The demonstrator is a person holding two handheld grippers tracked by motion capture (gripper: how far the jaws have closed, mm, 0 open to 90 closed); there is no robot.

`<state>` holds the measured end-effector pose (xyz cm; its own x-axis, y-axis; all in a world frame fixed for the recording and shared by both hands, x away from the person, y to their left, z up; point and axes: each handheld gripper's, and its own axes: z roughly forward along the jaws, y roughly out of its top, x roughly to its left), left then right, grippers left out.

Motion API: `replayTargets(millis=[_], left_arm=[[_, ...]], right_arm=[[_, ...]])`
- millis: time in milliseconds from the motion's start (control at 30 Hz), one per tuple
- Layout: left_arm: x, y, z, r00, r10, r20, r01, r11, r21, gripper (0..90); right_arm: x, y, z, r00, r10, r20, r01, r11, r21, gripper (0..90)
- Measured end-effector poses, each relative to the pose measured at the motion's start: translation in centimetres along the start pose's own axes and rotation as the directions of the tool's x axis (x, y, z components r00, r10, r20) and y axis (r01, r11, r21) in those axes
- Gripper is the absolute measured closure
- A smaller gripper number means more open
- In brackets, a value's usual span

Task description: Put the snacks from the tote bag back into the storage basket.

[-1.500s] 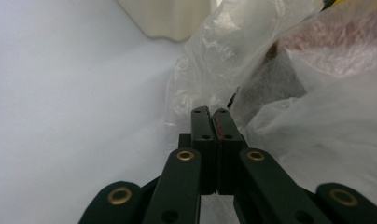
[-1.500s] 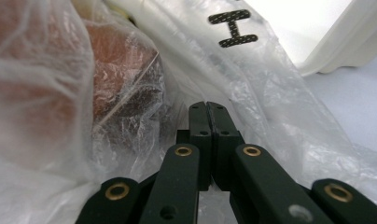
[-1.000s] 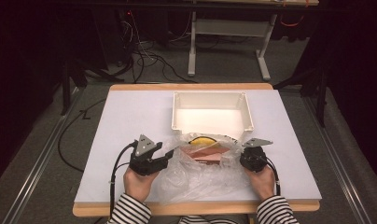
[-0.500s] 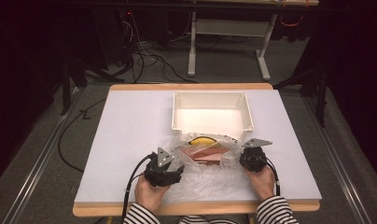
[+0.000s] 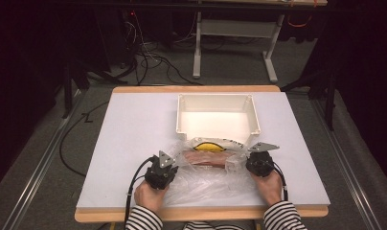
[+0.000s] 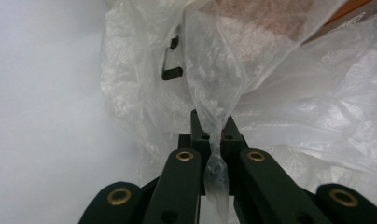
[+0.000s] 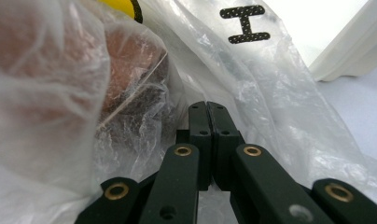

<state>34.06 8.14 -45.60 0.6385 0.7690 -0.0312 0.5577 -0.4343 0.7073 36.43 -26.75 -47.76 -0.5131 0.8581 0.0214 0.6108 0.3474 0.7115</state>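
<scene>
The bag (image 5: 208, 172) lies on the table (image 5: 134, 134) before the tray (image 5: 217, 111).

Black-and-white striped sleeves (image 5: 142, 221); each black tool (image 6: 214, 140) has brass-coloured rivets, seemingly, and trails a black cable.

My work surface is a white-topped table (image 5: 134, 143) with a pale wooden edge, brightly lit while the room beyond it sits in near darkness. Grey carpet floor (image 5: 230, 72) surrounds it, with black cables (image 5: 148, 62) tangled behind the far edge and a metal rail (image 5: 36, 177) running along my left. A white-framed desk leg assembly (image 5: 232, 38) stands farther back.
</scene>
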Motion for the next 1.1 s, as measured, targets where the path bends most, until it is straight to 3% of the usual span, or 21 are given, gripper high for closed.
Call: replayTargets(millis=[167,300,400,533,633,700,833,967,1100], left_arm=[[1.3,-0.5,-0.4,0.9998,-0.02,-0.008,0.02,0.9996,0.022,89.6],[1.0,-0.6,0.6,0.9999,0.007,-0.015,-0.006,0.9991,0.041,88.7],[0.7,-0.6,0.8,0.9999,0.011,-0.008,-0.011,0.9993,0.036,78.5],[0.7,-0.5,-0.1,0.9999,0.005,0.009,-0.005,0.9997,-0.026,59.4],[0.4,-0.3,-0.4,0.9997,0.001,0.025,0.0,0.9987,-0.051,50.5],[0.0,0.0,-0.8,0.9995,0.02,0.024,-0.018,0.9979,-0.063,46.4],[0.0,0.5,-1.6,0.9988,-0.001,0.049,0.007,0.9924,-0.123,43.4],[0.0,1.2,-1.7,0.9977,-0.027,0.062,0.036,0.9891,-0.143,42.1],[0.1,2.0,-1.7,0.9977,-0.049,0.048,0.056,0.9855,-0.16,42.6]], right_arm=[[0.0,-0.1,0.0,0.9999,-0.011,0.001,0.011,1.0,-0.003,90.0],[0.0,-0.1,0.0,0.9999,-0.011,-0.001,0.011,1.0,-0.003,89.3],[-0.2,-0.2,-0.3,0.9999,0.01,-0.01,-0.01,1.0,-0.012,77.8],[-0.1,-0.2,-1.5,0.9997,0.02,-0.017,-0.021,0.998,-0.057,69.3],[0.2,0.1,-3.0,1.0,-0.008,-0.005,0.007,0.997,-0.077,66.2],[0.3,0.3,-4.2,0.9999,-0.008,-0.008,0.008,0.994,-0.109,64.0],[0.5,0.6,-6.1,0.9998,-0.013,-0.012,0.011,0.991,-0.133,61.3],[0.8,1.1,-7.8,0.9996,-0.014,-0.024,0.009,0.982,-0.188,59.6],[1.6,1.8,-8.8,0.9982,-0.032,-0.051,0.02,0.974,-0.226,56.5]])
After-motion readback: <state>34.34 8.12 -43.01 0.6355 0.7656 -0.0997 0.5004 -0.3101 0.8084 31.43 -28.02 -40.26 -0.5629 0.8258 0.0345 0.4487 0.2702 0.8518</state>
